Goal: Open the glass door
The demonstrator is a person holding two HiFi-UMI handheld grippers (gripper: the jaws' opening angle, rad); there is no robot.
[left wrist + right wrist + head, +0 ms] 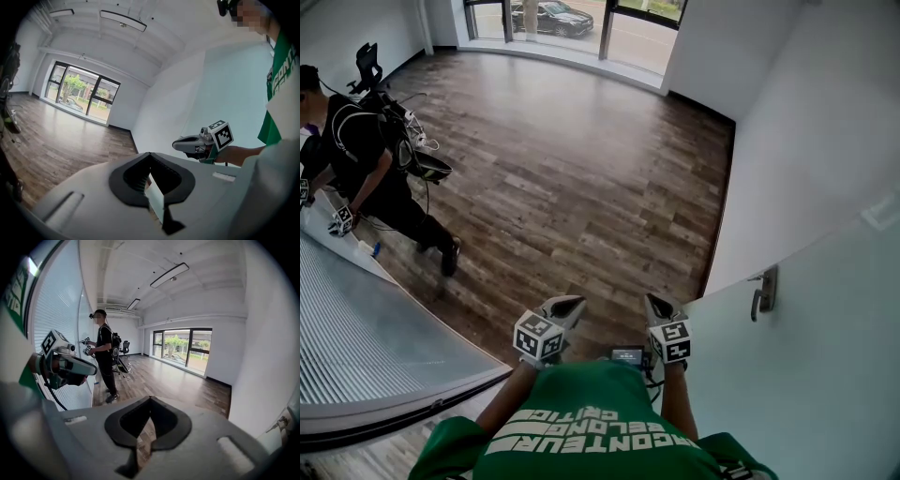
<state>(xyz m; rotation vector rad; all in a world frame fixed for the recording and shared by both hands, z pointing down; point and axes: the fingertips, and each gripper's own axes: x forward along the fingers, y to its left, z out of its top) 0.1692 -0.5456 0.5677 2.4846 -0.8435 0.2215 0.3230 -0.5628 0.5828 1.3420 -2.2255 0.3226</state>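
A pale frosted door (811, 375) stands at my right, with a metal lever handle (762, 292) on its near edge; the handle also shows at the far right of the right gripper view (280, 423). I hold both grippers close to my chest, pointing out over the wood floor. My left gripper (572, 303) is shut with nothing in it, and so is my right gripper (652, 302). The right one is about a hand's width left of the door's edge and touches nothing. In their own views, the left gripper (150, 154) and right gripper (150, 398) have their tips meeting.
A ribbed glass partition (366, 328) runs along my left. Another person in black (366, 159) stands beside it holding grippers, with an office chair (367, 66) behind. A white wall (806, 141) is at right, and windows (572, 23) at the far end.
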